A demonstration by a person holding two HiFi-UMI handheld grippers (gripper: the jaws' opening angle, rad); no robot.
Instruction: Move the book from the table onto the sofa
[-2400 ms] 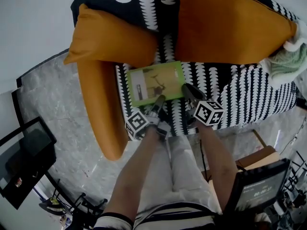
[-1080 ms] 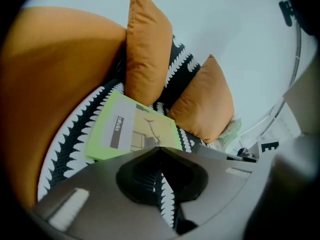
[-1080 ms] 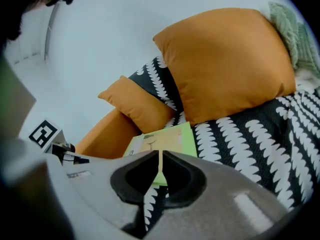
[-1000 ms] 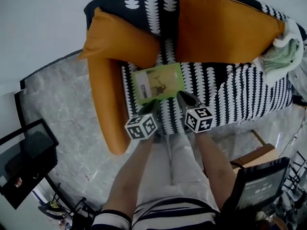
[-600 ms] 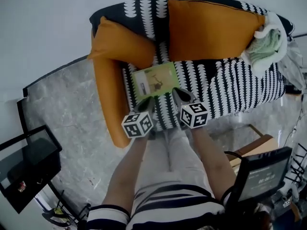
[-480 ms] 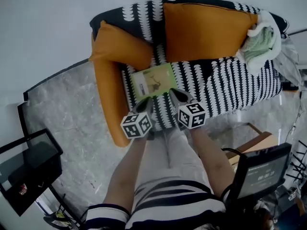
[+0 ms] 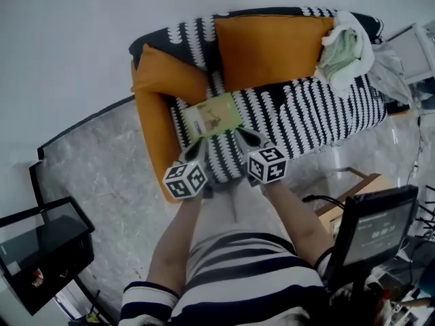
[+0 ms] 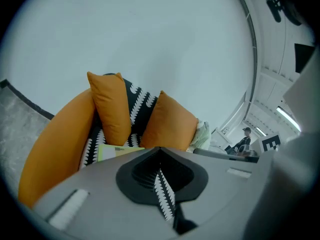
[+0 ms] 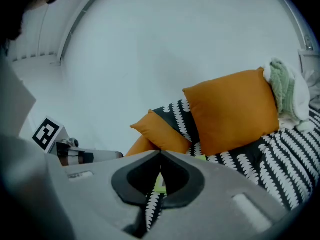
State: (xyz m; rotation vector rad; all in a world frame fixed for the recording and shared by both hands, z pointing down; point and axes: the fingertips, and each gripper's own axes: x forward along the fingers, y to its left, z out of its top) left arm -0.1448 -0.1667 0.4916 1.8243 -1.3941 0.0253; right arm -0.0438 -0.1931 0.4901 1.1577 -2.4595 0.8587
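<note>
The green book (image 7: 211,115) lies flat on the black-and-white sofa seat (image 7: 306,114), close to the orange armrest (image 7: 153,134). Nothing touches it. My left gripper (image 7: 192,149) hangs above the seat's front edge, just short of the book's near left corner, with its jaws shut and empty. To its right my right gripper (image 7: 246,136) is also shut and empty, off the book's near right corner. In the left gripper view the left gripper (image 8: 160,149) points at the cushions, with the book (image 8: 112,151) low at the left. The right gripper (image 9: 160,154) shows a sliver of the book (image 9: 160,184) behind its jaws.
Two orange cushions (image 7: 268,46) (image 7: 166,77) lean on the sofa back. A green and white cloth (image 7: 343,46) lies at the sofa's right end. A black stand (image 7: 41,243) is at the lower left, a monitor (image 7: 374,229) at the lower right. A person (image 8: 243,140) stands far off.
Both grippers have risen and drawn back from the book toward the seat's front edge. The book stays on the seat where it lay. The head view has pulled up and away.
</note>
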